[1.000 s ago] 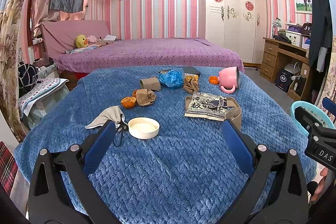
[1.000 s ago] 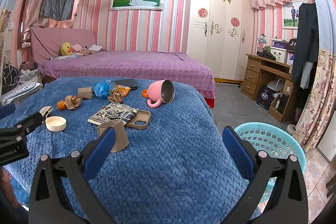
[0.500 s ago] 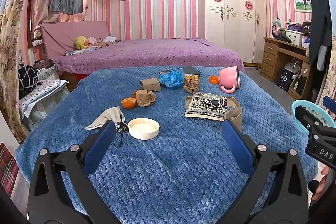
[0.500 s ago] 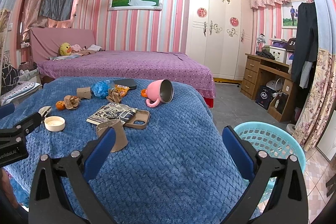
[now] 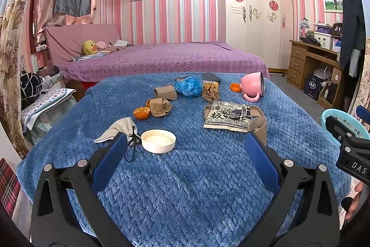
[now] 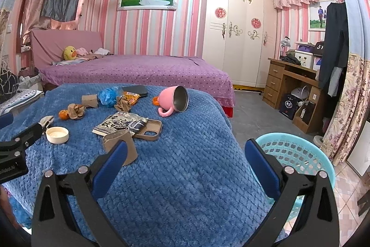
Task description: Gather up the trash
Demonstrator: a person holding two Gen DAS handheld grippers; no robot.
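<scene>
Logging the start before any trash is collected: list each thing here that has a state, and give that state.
left gripper: open, empty
right gripper: open, empty
pink mug: tipped on its side
white lid: lying hollow side up
laundry basket: upright on the floor; its inside is mostly hidden
phone case: lying flat, partly under the snack packet
wardrobe: doors closed

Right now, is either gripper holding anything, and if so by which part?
Nothing is held. The left gripper and the right gripper are both open above the blue blanket, with nothing between the fingers.

Scattered trash (image 5: 160, 107) beside turquoise basket (image 6: 298, 154)
</scene>
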